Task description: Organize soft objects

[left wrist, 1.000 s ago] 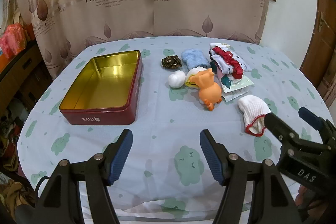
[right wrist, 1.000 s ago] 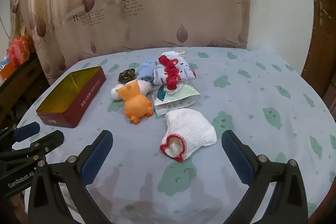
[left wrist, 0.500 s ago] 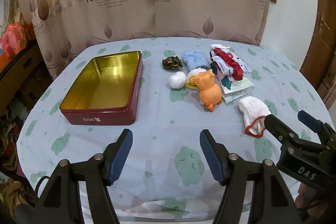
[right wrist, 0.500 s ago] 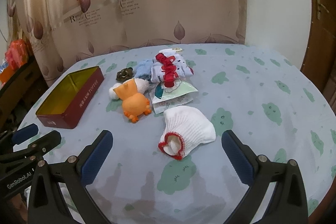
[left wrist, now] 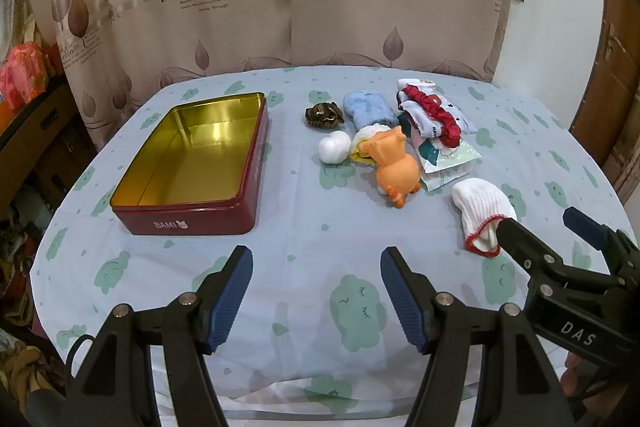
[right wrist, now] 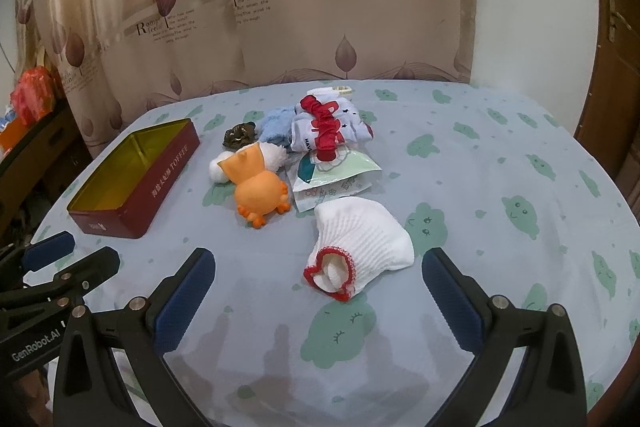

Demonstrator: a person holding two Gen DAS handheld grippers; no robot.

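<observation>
Red-trimmed white knit is seen at the centre of the right wrist view: a small white sock (right wrist: 362, 247) lies on the blue cloud-print tablecloth (right wrist: 500, 163), its cuff turned toward the camera. The right gripper (right wrist: 318, 287) is held spread wide, nothing between its blue pads (right wrist: 184, 291), and the sock sits just beyond the gap, not touched. In the left wrist view the same sock (left wrist: 480, 213) is found at about 3 o'clock, with a tip of the right gripper (left wrist: 538, 229) just beside its cuff.

The left gripper (left wrist: 316, 297) is likewise held wide apart and grips nothing; only bare tablecloth (left wrist: 320, 227) is seen between its fingers (left wrist: 232, 299).

A red tin box (left wrist: 192, 167), gold inside and without contents, is placed at 10 o'clock in the left view. The remaining soft things are gathered at 1 o'clock: an orange plush toy (left wrist: 396, 167) lying partly over a white fluffy piece (left wrist: 370, 135), a white ball (left wrist: 334, 152) touching that group on its left, a blue cloth (left wrist: 368, 109) behind, a dark patterned scrunchie (left wrist: 323, 115) beside the blue cloth, and a red scrunchie (left wrist: 434, 113) draped over white printed socks (left wrist: 452, 115), which rest on a flat packet (left wrist: 448, 159). A leaf-patterned curtain (left wrist: 320, 7) is hung behind the table.
</observation>
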